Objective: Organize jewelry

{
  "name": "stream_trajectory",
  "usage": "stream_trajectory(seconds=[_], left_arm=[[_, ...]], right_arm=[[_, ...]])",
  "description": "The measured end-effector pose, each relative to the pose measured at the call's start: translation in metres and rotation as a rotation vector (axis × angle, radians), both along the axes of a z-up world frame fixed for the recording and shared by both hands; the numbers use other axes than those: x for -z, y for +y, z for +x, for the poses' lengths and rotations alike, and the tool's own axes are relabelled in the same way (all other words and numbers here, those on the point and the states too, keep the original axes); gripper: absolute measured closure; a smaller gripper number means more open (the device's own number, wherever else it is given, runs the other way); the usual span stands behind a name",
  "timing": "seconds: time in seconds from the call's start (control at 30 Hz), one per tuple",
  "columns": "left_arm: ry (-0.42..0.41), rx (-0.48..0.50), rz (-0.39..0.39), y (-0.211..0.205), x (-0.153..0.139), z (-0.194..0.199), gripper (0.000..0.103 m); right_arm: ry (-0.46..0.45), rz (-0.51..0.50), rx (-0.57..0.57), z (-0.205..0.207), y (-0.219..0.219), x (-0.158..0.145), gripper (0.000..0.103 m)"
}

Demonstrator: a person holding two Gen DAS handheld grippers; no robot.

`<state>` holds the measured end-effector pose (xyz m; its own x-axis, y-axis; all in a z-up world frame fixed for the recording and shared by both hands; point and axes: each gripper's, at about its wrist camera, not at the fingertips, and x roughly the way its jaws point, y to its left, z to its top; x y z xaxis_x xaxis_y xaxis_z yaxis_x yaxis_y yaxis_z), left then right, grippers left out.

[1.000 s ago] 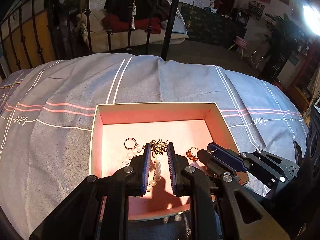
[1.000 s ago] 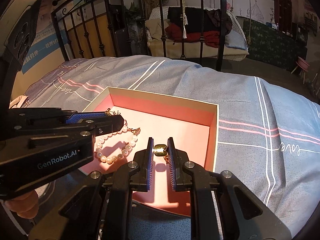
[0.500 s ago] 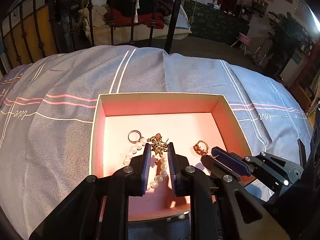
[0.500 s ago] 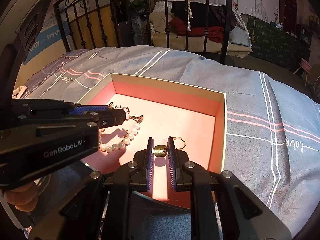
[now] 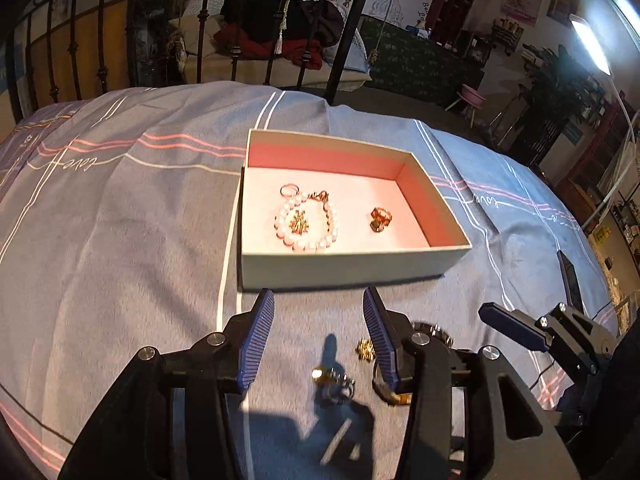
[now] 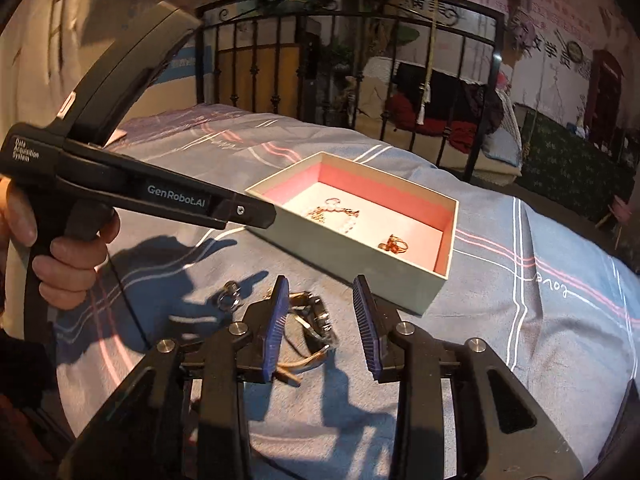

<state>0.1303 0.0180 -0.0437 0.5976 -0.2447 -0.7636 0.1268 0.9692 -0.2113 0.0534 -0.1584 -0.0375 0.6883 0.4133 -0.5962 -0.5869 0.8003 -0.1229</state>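
A shallow box (image 5: 344, 268) with a pink inside sits on the bedspread. It holds a pearl bracelet (image 5: 308, 236) ringed around a gold charm (image 5: 298, 222), a thin ring (image 5: 289, 190) and gold earrings (image 5: 380, 218). My left gripper (image 5: 318, 332) hovers in front of the box, its jaws opening with nothing between them. Below it lie a gold stud (image 5: 363, 349) and a small ring piece (image 5: 334, 382). My right gripper (image 6: 322, 320) is also in front of the box (image 6: 340, 256). Its jaws are opening above a wristwatch (image 6: 316, 320) without touching it.
A blue-grey striped bedspread (image 5: 120, 240) covers the bed, with a black iron footboard (image 5: 340, 40) at its far end. In the right wrist view, a hand (image 6: 68, 256) holds the left gripper (image 6: 260, 214) on the left. Another small ring piece (image 6: 230, 300) lies near it.
Both grippers pulled back out of the box to the near side and opened. The gold charm now lies inside the bracelet loop, and the gold earring lies on the box floor.
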Motion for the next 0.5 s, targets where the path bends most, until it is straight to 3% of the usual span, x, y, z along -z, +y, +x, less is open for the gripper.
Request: stream_trajectory(seconds=[0.17,0.23,0.33,0.5], left_arm=[[0.046,0.008,0.033,0.002,0.021,-0.028,0.057],[0.047,0.018,0.040,0.002,0.024,-0.033,0.057],[0.046,0.032,0.059,0.001,0.028,-0.035,0.057],[0.048,0.050,0.062,-0.002,0.033,-0.034,0.057]], right_arm=[[-0.090,-0.199,-0.109,-0.011,0.030,0.010,0.071],[-0.103,-0.266,-0.155,-0.010,0.038,0.014,0.082],[-0.127,-0.380,-0.196,-0.008,0.045,0.022,0.088],[-0.120,-0.419,-0.187,-0.008,0.044,0.026,0.099]])
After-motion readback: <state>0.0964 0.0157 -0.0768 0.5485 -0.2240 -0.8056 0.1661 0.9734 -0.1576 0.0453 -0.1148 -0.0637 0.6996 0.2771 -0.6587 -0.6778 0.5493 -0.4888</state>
